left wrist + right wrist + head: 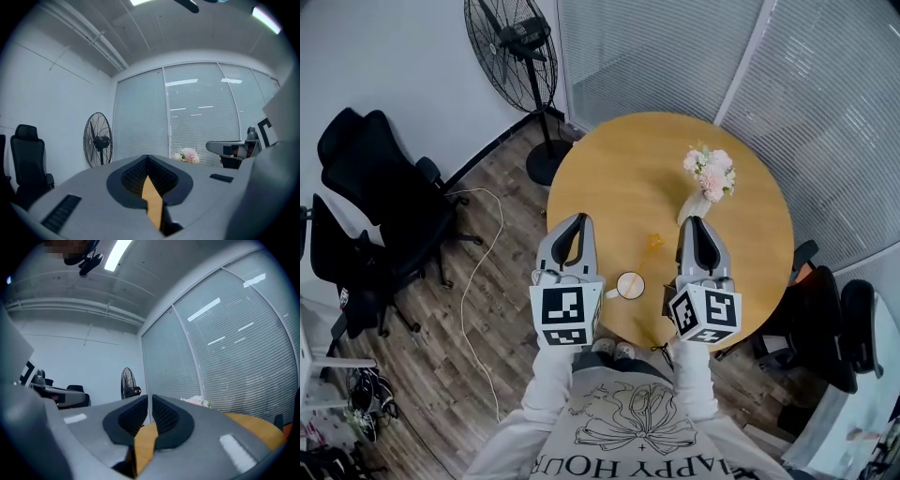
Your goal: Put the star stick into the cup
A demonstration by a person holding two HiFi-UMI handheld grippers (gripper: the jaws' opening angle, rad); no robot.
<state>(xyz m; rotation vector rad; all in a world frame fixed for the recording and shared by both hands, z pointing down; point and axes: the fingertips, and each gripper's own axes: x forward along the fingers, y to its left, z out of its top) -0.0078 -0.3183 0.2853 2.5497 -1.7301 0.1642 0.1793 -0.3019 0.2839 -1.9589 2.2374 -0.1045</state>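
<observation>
Wooden and round, the table (628,159) was seen from above with the task's things laid out on its near half. The star stick (654,241) – a small yellow-orange shape, too small for detail – was found lying flat on the bare top, apart from the cup (630,285) and somewhat farther from the person than it. The white cup was set upright close to the near edge, its handle turned toward the left gripper (578,221), and nothing could be made out inside it. Both grippers were held over the table, one at either side of the cup, with the stick between their tips but nearer the right gripper (697,223). In its own view the left gripper's pads were pressed together at the tips with nothing between them; the right gripper's jaws were drawn almost closed – only a thin slit left – and held nothing. A vase of pale flowers (709,172) was placed beyond the right gripper.
</observation>
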